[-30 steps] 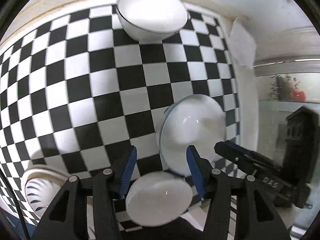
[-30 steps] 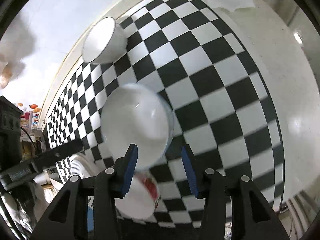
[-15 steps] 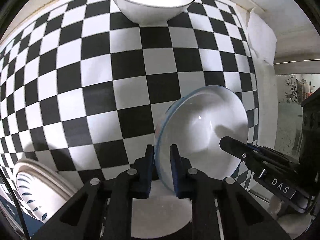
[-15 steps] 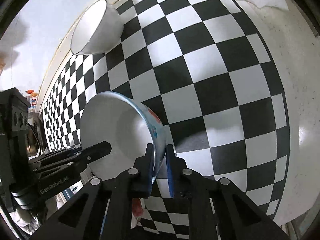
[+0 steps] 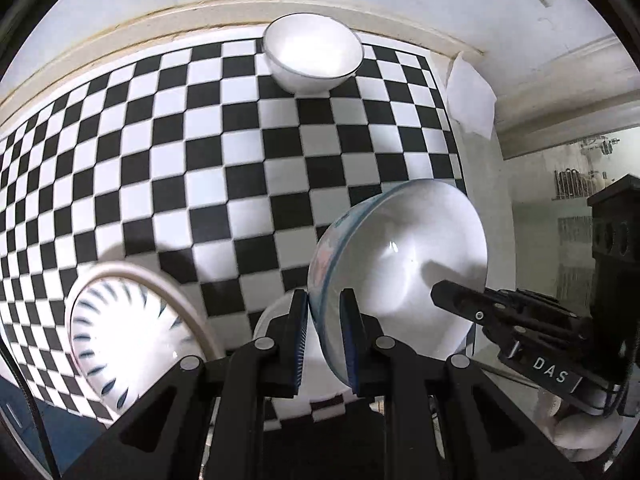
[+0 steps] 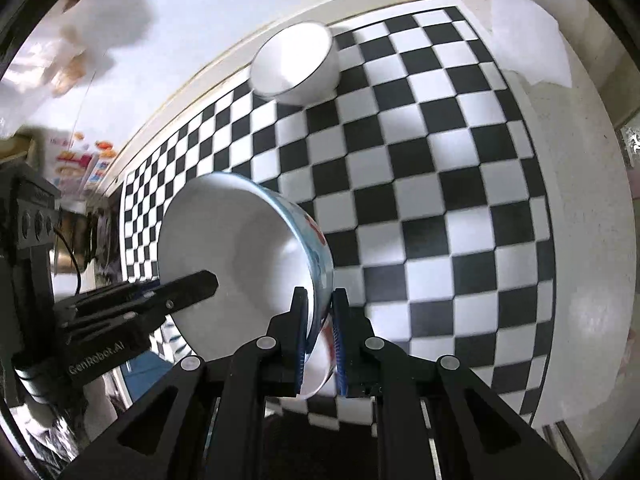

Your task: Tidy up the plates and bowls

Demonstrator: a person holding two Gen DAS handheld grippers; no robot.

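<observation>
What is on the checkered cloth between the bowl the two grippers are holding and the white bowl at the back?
Nothing. In both wrist views only bare checkered cloth lies between the held bowl and the white bowl by the wall.

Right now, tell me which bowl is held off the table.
The blue-rimmed bowl, pinched at opposite rims by the left gripper and right gripper. The plain white bowl sits by the wall.

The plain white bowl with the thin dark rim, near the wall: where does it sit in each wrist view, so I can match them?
Left wrist: plain white bowl at top centre, on the far edge of the checkered cloth.
Right wrist: the same bowl in the upper middle, left of centre, tipped by the lens.
Shared landmark: the crumpled white paper at the cloth's far right corner.
</observation>
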